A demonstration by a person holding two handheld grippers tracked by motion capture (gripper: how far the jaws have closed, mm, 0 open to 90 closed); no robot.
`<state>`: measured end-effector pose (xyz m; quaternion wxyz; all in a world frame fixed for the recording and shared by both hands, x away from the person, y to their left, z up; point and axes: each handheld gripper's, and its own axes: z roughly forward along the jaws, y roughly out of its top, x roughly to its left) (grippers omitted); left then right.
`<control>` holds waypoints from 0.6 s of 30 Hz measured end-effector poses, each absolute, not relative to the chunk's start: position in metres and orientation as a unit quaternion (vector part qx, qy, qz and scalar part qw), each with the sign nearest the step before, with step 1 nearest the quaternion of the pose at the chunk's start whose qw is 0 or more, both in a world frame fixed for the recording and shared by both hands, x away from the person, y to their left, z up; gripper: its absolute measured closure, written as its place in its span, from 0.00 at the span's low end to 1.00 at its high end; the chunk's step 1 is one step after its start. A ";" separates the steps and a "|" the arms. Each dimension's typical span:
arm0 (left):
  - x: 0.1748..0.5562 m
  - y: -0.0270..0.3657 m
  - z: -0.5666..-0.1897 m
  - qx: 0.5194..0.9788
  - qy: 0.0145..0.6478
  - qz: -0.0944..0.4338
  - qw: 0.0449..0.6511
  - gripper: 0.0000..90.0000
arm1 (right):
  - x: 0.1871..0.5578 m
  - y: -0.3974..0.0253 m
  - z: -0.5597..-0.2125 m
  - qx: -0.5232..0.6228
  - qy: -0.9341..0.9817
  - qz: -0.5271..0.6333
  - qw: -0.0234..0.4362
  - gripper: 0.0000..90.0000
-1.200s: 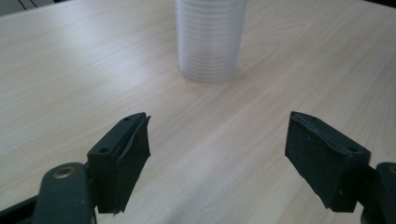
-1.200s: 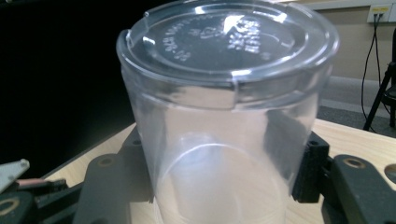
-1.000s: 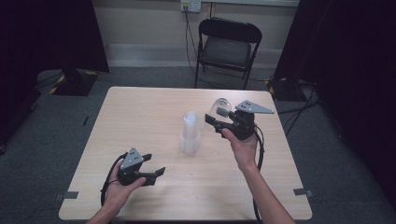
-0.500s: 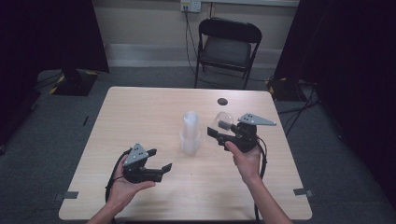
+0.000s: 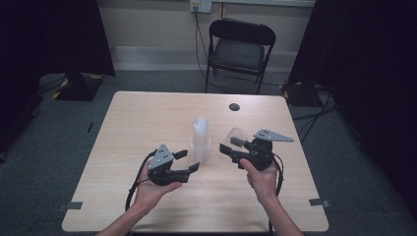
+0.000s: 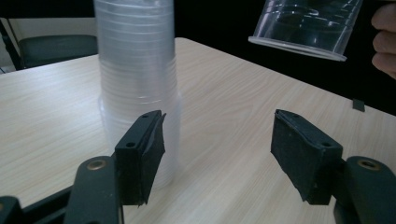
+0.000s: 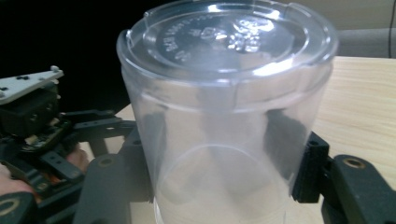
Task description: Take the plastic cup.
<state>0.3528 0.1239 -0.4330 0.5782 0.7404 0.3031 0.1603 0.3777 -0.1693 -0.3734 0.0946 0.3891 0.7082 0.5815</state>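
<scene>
- The stack of cups (image 5: 200, 139) stands upright mid-table, between the left gripper (image 5: 186, 163) and the right gripper (image 5: 227, 151), blocking a straight pass between them.
- The left gripper's spread jaws sit just beside the stack's base; bare table (image 5: 147, 118) lies open beyond.
- The clear cup (image 5: 237, 136), clamped in the right gripper, hangs above open table just right of the stack.
- A small dark disc (image 5: 234, 106) lies near the far edge, well apart.

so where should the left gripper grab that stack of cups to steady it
Grip the stack of cups low on its wider bottom section, coming in level from the person's side. It stands upright on the table, and its round walls suit a jaw on each side. The left gripper is open beside it; the right gripper holds a single cup clear.
</scene>
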 end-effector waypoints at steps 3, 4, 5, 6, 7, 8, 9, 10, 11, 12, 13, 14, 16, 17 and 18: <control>0.351 0.119 -0.437 0.742 0.295 0.153 0.582 0.42 | 0.375 -0.165 -0.377 0.389 0.711 0.580 0.077 0.44; 0.349 0.118 -0.439 0.744 0.294 0.156 0.580 0.41 | 0.374 -0.164 -0.377 0.388 0.712 0.580 0.075 0.44; 0.347 0.118 -0.441 0.748 0.285 0.158 0.578 0.42 | 0.373 -0.161 -0.378 0.385 0.711 0.584 0.072 0.44; 0.346 0.118 -0.441 0.752 0.281 0.161 0.574 0.44 | 0.372 -0.158 -0.380 0.386 0.710 0.586 0.061 0.44; 0.345 0.117 -0.442 0.757 0.278 0.162 0.569 0.44 | 0.371 -0.155 -0.382 0.386 0.711 0.586 0.053 0.44; 0.342 0.117 -0.443 0.760 0.274 0.157 0.568 0.45 | 0.370 -0.152 -0.385 0.386 0.712 0.585 0.045 0.44; 0.340 0.118 -0.443 0.754 0.273 0.164 0.574 0.45 | 0.368 -0.146 -0.388 0.385 0.714 0.584 0.032 0.44; 0.339 0.119 -0.444 0.750 0.271 0.167 0.580 0.48 | 0.367 -0.143 -0.390 0.384 0.717 0.582 0.028 0.44; 0.338 0.120 -0.444 0.749 0.269 0.168 0.582 0.51 | 0.366 -0.140 -0.392 0.384 0.717 0.582 0.022 0.44; 0.337 0.120 -0.445 0.747 0.271 0.164 0.584 0.52 | 0.365 -0.138 -0.393 0.383 0.716 0.584 0.014 0.44; 0.337 0.121 -0.446 0.745 0.269 0.167 0.587 0.54 | 0.364 -0.136 -0.393 0.383 0.714 0.586 0.006 0.44; 0.336 0.121 -0.447 0.741 0.271 0.167 0.592 0.57 | 0.364 -0.135 -0.394 0.383 0.713 0.587 -0.002 0.44; 0.336 0.122 -0.448 0.739 0.266 0.172 0.595 0.60 | 0.363 -0.132 -0.395 0.381 0.713 0.589 -0.008 0.44; 0.336 0.121 -0.448 0.736 0.268 0.171 0.598 0.62 | 0.362 -0.130 -0.394 0.381 0.713 0.589 -0.011 0.44; 0.336 0.120 -0.448 0.737 0.266 0.170 0.598 0.62 | 0.361 -0.129 -0.395 0.379 0.713 0.590 -0.014 0.44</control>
